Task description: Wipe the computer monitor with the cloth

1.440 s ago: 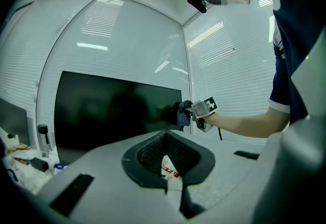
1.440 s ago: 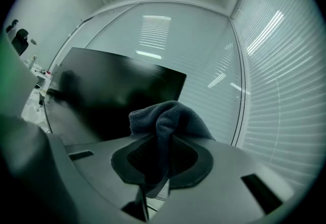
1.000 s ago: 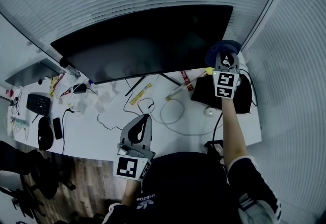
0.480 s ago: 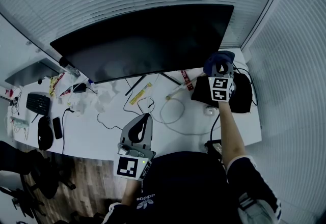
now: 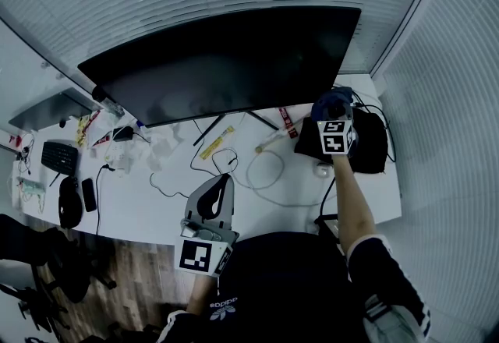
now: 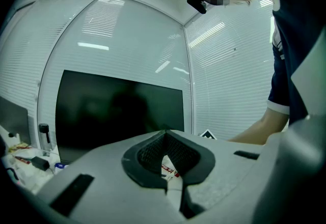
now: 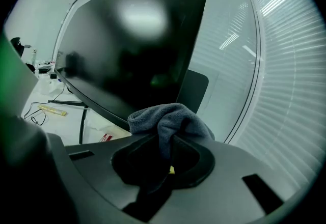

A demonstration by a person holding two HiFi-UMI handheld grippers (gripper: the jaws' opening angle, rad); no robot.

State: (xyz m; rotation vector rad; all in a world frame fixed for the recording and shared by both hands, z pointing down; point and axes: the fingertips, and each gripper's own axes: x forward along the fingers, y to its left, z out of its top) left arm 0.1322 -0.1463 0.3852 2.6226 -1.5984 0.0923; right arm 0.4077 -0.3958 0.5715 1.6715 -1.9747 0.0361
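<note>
The head view alone shows the whole layout. The monitor (image 5: 226,68) stands dark on the white table (image 5: 156,205), with loose cables (image 5: 265,174) in front of its stand. A keyboard (image 5: 58,156), mouse (image 5: 69,205) and phone (image 5: 88,196) lie far off its left end. A black bag (image 5: 370,150) sits below its right corner. The right hand-held gripper (image 5: 334,106) is raised at the monitor's lower right corner, with the blue-grey cloth (image 5: 329,102) at its tip. This view does not settle whether the cloth touches the screen.

The right gripper view adds the grasp. The right hand-held gripper (image 7: 170,139) is clenched on the cloth (image 7: 170,121), which bunches up above the tips just in front of the monitor's (image 7: 132,50) lower edge. A bright glare patch shows high on the screen.

The left hand-held gripper (image 5: 224,178) hangs well in front of the monitor, near the person's body. In the left gripper view its tips (image 6: 164,134) meet with nothing between them. Behind them stands the monitor (image 6: 117,111), with the person's forearm (image 6: 254,134) to its right.

Readable writing is scarce. In the head view, a trefoil logo (image 5: 222,306) on the person's dark top, seen upside down, reads "adidas". Print on the red-and-white packet (image 5: 285,121) by the monitor's stand is too small to read.
</note>
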